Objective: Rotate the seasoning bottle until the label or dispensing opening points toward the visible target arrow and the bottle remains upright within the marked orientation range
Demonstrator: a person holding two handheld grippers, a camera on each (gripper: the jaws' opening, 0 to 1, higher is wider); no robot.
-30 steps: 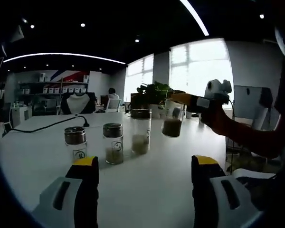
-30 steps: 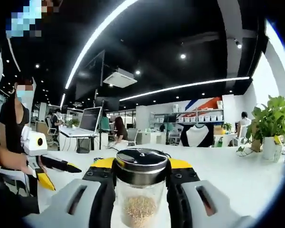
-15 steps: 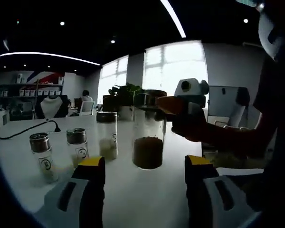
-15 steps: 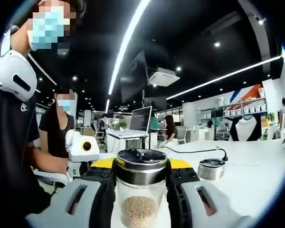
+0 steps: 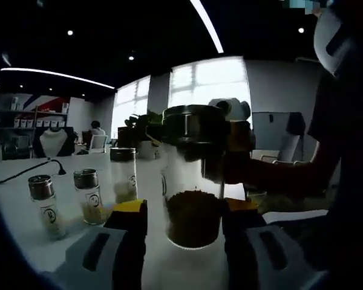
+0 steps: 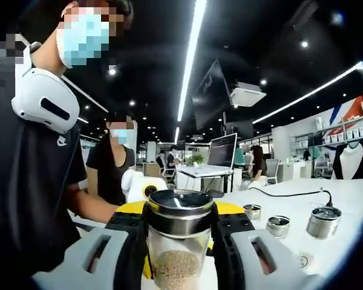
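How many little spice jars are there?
4. One seasoning bottle sits in the right hand-held gripper. Three stand on the white table: left, middle, back. More may be hidden.

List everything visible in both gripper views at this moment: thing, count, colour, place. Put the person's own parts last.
Held seasoning bottle: 1, clear glass, dark metal cap, tan-brown grains; between the right gripper's jaws, upright, lifted in front of the left gripper.
Standing bottles: 3, clear with metal caps; in a row on the table, left side of the left gripper view.
Table: 1, white; under the bottles.
Cable: 1, black; across the table's far part.
Plant: 1, green; at the far table edge by the windows.
Laptop: 1, grey; on a desk behind.
Seated people: several, in the background.
Left gripper: 1, grey with yellow tips; jaws on either side of the bottle, contact unclear.
Right gripper: 1, same colours; shut on the bottle.
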